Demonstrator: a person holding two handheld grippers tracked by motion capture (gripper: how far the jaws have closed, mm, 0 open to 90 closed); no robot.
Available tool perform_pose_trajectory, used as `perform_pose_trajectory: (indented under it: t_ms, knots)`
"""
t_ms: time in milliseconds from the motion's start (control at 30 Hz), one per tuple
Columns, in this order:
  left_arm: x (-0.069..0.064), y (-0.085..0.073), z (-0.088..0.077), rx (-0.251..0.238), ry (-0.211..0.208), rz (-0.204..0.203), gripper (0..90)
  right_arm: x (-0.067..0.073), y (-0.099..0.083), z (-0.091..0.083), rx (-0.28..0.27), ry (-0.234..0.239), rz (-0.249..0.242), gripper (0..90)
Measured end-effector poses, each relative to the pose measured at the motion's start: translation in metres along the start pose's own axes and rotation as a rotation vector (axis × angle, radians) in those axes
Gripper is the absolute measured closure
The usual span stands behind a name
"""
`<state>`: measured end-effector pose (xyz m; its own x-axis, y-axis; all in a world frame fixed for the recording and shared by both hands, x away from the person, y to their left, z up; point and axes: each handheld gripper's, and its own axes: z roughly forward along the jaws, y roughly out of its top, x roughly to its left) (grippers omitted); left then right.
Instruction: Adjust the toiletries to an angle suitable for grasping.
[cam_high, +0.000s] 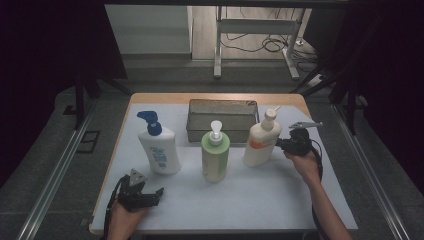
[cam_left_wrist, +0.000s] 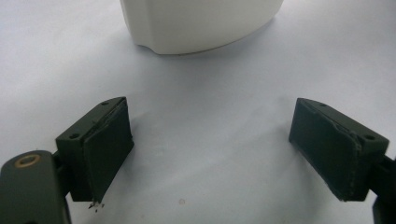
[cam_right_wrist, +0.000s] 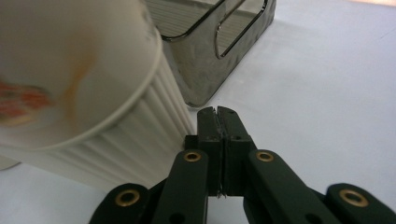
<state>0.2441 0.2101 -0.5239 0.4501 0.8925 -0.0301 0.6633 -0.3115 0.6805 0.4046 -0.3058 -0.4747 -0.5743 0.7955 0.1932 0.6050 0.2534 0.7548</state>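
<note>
Right claw (cam_right_wrist: 218, 114), shut, beside cream bottle (cam_right_wrist: 79, 88), its top cut off.

We see a wooden table (cam_high: 150, 98) covered by a white sheet (cam_high: 260, 192), standing on grey carpeted floor (cam_high: 60, 165). Metal rails (cam_high: 50, 175) run along the floor at either side of it. Dark curtains (cam_high: 45, 50) hang at the left and right, leaving those edges in shadow. Beyond the table, a brighter strip of wooden floor (cam_high: 202, 30) holds a white metal frame (cam_high: 257, 27), with black cables (cam_high: 272, 44) coiled around its legs.
</note>
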Motion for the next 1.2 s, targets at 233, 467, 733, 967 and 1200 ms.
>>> perform_pose_trajectory:
  t_ms: [233,467,733,967,1200]
  knots:
    - [0.000,0.000,0.000,0.000,0.000,0.000,12.7,-0.004,0.001,0.008,0.021,0.017,-0.003,89.2]
    - [0.000,0.000,0.000,0.000,0.000,0.000,12.7,-0.005,-0.001,0.007,0.029,0.026,-0.015,89.4]
    - [0.000,0.000,0.000,0.000,0.000,-0.001,12.7,-0.003,-0.007,0.004,0.032,0.036,-0.013,89.5]
    - [0.000,0.000,0.000,0.000,0.000,0.000,12.7,-0.003,-0.001,0.008,0.033,0.029,-0.019,88.7]
    - [0.000,0.000,0.000,0.000,0.000,-0.001,12.7,-0.004,0.003,0.016,0.041,0.021,-0.033,89.3]
